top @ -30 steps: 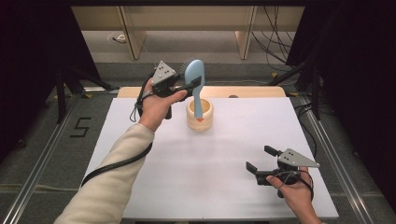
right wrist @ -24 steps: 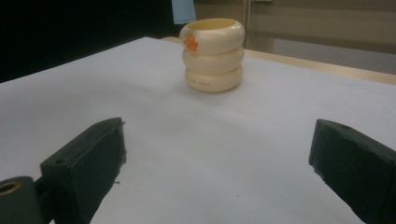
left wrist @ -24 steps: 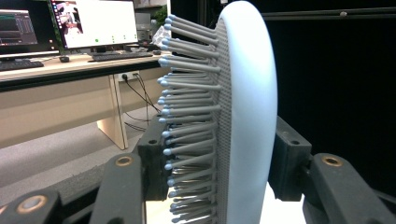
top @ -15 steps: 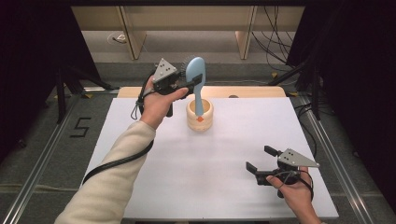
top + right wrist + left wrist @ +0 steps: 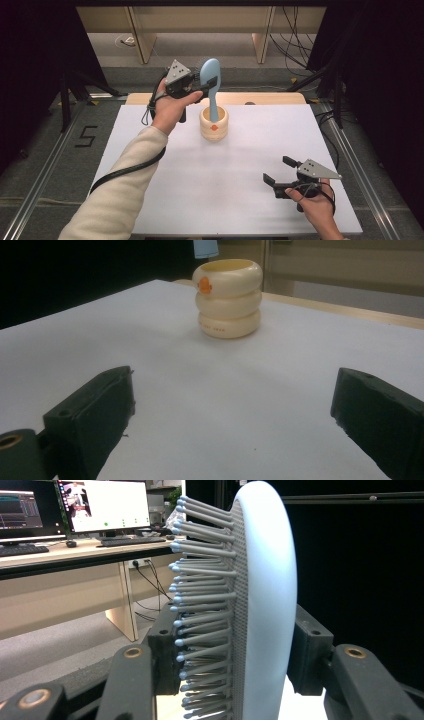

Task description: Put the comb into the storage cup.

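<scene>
Hardly anything has been moved since before: the light blue plastic hairbrush (image 5: 210,75) is kept squeezed by the left tongs (image 5: 209,83), handle down in the cream ringed cup (image 5: 214,125), and should be lowered straight, while the right tongs (image 5: 279,170) are held open.

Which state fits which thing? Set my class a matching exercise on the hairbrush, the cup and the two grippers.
Things:
1. hairbrush
2. ringed cup
3. left gripper
4. right gripper

States:
A. open, low over the white table
B. pale blue, handle down in the cup
C. shut on the brush head
D. cream, orange mark on its side

Pairs: 1-B, 2-D, 3-C, 4-A
</scene>
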`<state>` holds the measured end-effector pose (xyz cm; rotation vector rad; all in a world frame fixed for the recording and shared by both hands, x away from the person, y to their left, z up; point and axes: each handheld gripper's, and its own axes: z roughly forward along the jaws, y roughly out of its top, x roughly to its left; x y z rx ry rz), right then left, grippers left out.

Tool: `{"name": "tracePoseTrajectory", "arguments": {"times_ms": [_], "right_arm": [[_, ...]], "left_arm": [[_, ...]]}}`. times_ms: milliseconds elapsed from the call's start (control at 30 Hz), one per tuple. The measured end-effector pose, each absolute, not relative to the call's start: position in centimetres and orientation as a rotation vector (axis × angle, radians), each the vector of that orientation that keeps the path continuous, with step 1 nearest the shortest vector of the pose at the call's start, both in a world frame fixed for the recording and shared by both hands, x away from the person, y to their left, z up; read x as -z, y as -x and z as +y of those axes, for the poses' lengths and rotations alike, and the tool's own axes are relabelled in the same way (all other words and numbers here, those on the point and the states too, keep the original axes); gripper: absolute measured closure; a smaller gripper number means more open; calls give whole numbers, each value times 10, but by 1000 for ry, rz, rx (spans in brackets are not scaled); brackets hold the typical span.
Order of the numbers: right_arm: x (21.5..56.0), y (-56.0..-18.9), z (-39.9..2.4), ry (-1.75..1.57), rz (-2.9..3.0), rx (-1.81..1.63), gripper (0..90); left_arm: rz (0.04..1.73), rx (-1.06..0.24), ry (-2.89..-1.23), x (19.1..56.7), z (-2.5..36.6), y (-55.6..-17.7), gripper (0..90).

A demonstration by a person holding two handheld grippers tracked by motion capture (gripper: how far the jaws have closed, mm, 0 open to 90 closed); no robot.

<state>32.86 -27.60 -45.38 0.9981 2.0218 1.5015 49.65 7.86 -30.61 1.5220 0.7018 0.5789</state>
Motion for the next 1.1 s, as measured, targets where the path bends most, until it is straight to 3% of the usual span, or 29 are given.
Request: {"name": "tracePoseTrajectory", "arguments": {"times_ms": [1100], "right_arm": [[454,-329,-277,-993,2020,-1506,49]], "left_arm": [[725,-589,-1527,308,70,-514,496]]}}
